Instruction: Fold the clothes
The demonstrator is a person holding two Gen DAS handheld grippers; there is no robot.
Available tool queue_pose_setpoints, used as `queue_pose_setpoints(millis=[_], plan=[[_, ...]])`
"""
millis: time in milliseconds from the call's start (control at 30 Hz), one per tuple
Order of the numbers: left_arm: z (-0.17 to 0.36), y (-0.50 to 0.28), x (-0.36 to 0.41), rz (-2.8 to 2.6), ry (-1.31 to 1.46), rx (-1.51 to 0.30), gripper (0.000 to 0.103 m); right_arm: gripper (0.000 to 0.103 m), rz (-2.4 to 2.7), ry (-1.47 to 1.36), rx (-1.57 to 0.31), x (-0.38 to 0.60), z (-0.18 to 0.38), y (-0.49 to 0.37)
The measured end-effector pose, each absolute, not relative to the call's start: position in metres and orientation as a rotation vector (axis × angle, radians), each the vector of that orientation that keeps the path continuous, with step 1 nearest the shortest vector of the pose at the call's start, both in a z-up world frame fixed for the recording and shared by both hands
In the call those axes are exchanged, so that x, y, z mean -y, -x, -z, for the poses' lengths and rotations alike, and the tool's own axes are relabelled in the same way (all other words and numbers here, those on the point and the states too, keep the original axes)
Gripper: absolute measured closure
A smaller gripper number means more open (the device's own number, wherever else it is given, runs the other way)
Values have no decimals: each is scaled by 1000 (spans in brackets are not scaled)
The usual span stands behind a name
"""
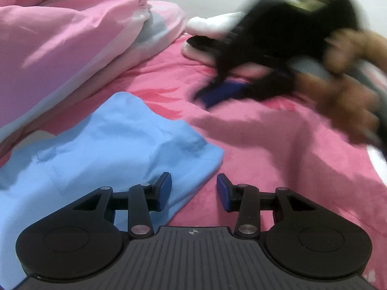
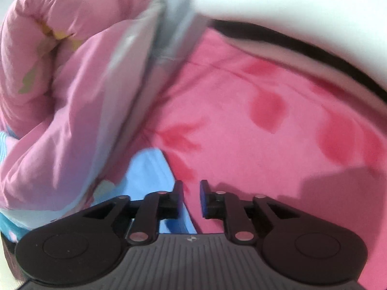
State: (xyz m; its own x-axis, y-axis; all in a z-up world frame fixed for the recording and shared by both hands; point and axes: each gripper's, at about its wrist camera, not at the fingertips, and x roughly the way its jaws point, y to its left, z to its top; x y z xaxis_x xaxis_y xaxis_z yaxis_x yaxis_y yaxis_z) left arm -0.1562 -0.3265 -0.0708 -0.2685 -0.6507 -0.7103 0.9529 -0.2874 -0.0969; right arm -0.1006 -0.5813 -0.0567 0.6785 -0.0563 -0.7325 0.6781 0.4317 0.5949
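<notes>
A light blue cloth (image 1: pixel 104 152) lies folded on the pink bed sheet (image 1: pixel 278 145) at the left. My left gripper (image 1: pixel 194 192) is open and empty, hovering over the cloth's right corner. My right gripper (image 1: pixel 225 91) shows blurred at the upper right of the left wrist view, above the sheet, held by a hand (image 1: pixel 350 77). In the right wrist view my right gripper (image 2: pixel 191 199) is open with a narrow gap and empty, above the sheet (image 2: pixel 254 120) beside the blue cloth's edge (image 2: pixel 154 169).
A bunched pink duvet (image 1: pixel 60 48) fills the left side and also shows in the right wrist view (image 2: pixel 60 96). A white pillow with a dark stripe (image 1: pixel 208 24) lies at the far end of the bed.
</notes>
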Motion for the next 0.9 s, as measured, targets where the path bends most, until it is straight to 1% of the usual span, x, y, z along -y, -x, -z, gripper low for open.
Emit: queue_pose_setpoints(millis=[67, 233, 300, 333, 367, 533, 667, 767, 900], plan=[[71, 159, 328, 1801, -667, -647, 62, 72, 457, -983, -712, 597, 58, 72], [75, 166, 329, 1831, -670, -667, 62, 69, 307, -913, -812, 610, 71, 16], [78, 165, 330, 1832, -665, -686, 62, 75, 282, -799, -874, 600, 71, 2], [78, 164, 331, 1833, -660, -693, 62, 87, 273, -760, -878, 597, 70, 0], [78, 163, 332, 1835, -653, -701, 62, 101, 262, -724, -880, 594, 68, -1], [80, 161, 332, 1846, -638, -713, 62, 102, 305, -567, -794, 590, 49, -4], [81, 162, 333, 1844, -628, -717, 62, 102, 324, -487, -835, 592, 69, -15], [79, 163, 331, 1833, -612, -727, 62, 101, 321, -468, -827, 591, 72, -15], [68, 161, 329, 1831, -539, -755, 62, 96, 324, -470, -816, 593, 53, 4]])
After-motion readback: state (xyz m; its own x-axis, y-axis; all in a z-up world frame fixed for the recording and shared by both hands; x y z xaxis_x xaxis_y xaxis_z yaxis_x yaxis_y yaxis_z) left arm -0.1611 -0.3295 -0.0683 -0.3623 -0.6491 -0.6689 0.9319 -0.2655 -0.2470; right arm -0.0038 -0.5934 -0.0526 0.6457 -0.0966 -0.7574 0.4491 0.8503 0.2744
